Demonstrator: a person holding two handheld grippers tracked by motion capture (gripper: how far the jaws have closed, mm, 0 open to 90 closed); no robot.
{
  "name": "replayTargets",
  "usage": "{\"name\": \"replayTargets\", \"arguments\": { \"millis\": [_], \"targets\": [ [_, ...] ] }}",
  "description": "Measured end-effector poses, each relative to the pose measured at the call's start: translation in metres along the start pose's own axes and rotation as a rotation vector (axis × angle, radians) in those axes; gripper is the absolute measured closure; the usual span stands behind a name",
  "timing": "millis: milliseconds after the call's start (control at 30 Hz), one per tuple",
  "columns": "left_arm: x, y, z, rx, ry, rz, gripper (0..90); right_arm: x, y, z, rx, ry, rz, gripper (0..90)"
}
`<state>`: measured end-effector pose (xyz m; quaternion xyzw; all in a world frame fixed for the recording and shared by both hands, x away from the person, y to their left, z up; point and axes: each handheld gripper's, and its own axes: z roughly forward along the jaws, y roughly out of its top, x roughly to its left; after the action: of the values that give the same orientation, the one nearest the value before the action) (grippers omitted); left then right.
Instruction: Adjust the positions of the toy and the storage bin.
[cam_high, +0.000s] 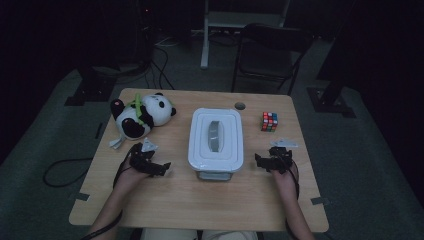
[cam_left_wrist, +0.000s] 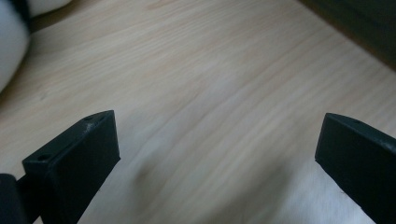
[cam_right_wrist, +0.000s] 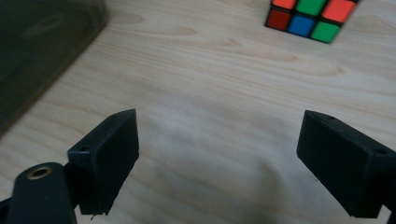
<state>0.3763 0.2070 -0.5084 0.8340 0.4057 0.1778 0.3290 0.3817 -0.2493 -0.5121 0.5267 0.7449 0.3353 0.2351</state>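
A white lidded box (cam_high: 216, 138) was set at the middle of the wooden surface (cam_high: 200, 200). The left tool (cam_high: 159, 169) and right tool (cam_high: 261, 161) were held just beside it, one on each side, each with jaws spread wide over bare wood.

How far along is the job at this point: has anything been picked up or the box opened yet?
Nothing looks done yet. The white lid sits on the container, and the panda plush and puzzle cube lie on the table. Both the left tongs and right tongs rest open and empty beside the container. All the handling is probably still ahead.
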Motion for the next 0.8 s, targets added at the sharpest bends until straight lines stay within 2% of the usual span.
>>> {"name": "replayTargets", "arguments": {
  "millis": [67,367,433,533,600,800],
  "targets": [
    [-0.003,0.01,0.007,0.009,-0.004,0.026,0.5,0.003,0.004,0.003,-0.008,0.012,-0.005,12.7],
    [-0.006,0.051,0.034,-0.011,-0.028,0.049,0.5,0.016,0.021,0.022,-0.011,0.05,-0.02,12.7],
    [-0.005,0.06,0.04,-0.014,-0.037,0.039,0.5,0.018,0.024,0.026,-0.014,0.057,-0.021,13.4],
    [-0.005,0.072,0.047,-0.02,-0.031,0.054,0.5,0.022,0.029,0.032,-0.009,0.062,-0.03,13.4],
    [-0.005,0.077,0.049,-0.016,-0.033,0.068,0.5,0.024,0.032,0.035,-0.009,0.072,-0.034,13.3],
    [-0.006,0.085,0.054,-0.022,-0.055,0.065,0.5,0.03,0.039,0.037,-0.026,0.097,-0.039,13.3]
  ]
}}
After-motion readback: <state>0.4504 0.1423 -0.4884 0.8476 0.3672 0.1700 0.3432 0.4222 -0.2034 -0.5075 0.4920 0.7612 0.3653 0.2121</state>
